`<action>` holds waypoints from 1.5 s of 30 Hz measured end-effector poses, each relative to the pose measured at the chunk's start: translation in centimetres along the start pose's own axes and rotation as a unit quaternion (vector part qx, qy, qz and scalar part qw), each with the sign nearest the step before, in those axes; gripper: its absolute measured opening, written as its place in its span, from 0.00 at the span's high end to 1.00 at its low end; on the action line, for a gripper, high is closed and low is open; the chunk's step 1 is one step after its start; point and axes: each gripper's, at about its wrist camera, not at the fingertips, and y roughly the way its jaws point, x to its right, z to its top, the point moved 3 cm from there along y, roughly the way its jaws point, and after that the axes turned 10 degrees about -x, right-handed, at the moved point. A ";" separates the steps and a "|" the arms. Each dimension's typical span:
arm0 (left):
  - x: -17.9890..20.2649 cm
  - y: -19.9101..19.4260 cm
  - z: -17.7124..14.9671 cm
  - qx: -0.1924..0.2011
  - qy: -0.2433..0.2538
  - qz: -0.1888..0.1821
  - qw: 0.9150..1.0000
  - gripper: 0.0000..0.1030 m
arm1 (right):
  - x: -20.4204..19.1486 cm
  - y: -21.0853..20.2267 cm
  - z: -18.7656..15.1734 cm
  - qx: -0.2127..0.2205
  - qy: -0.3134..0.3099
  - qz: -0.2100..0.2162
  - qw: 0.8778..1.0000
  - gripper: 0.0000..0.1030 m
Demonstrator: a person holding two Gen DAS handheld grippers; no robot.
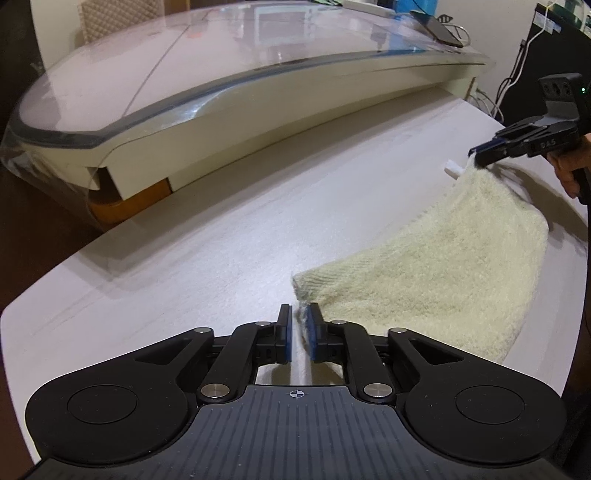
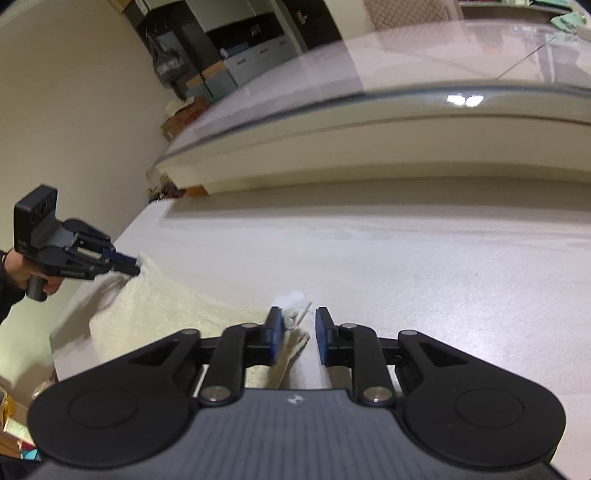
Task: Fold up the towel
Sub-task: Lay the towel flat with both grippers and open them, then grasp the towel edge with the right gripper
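A cream terry towel [image 1: 454, 266] lies on the white table, folded over, with its near corners raised. My left gripper [image 1: 299, 330] has a narrow gap between its blue pads, with the towel's left corner just at the right pad's tip. My right gripper [image 2: 299, 332] is open, with the towel's corner and white tag [image 2: 293, 306] by its left pad [image 2: 276, 332]. In the left wrist view the right gripper [image 1: 480, 151] sits at the towel's far corner. In the right wrist view the left gripper [image 2: 129, 264] sits at the towel's [image 2: 162, 306] other corner.
A white table [image 1: 184, 266] carries the towel. Behind it stands a higher glass-topped table [image 1: 240, 96] with a phone [image 1: 441, 29] on it. Cables hang at the far right [image 1: 517, 77]. Shelves and boxes [image 2: 221, 62] stand along the wall on the left.
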 end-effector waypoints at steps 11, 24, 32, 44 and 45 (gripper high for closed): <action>-1.0 -1.8 -1.3 0.029 -0.038 0.002 0.999 0.57 | -8.0 -2.3 -1.4 0.043 -0.063 0.006 0.997 0.54; -2.3 -4.3 -2.5 0.069 -0.073 0.018 0.995 0.48 | -16.8 -0.1 -4.0 0.020 -0.122 0.038 0.992 0.47; -2.5 -6.6 -5.6 0.096 -0.085 0.035 0.991 0.42 | -26.2 4.7 -6.6 -0.014 -0.282 -0.025 0.959 0.63; -3.8 -9.2 -9.6 0.131 -0.113 0.033 0.984 0.26 | -32.7 13.5 -8.6 -0.050 -0.454 -0.187 0.870 0.70; -3.9 -9.3 -9.9 0.132 -0.115 0.033 0.984 0.26 | -32.9 13.9 -8.7 -0.051 -0.463 -0.196 0.863 0.70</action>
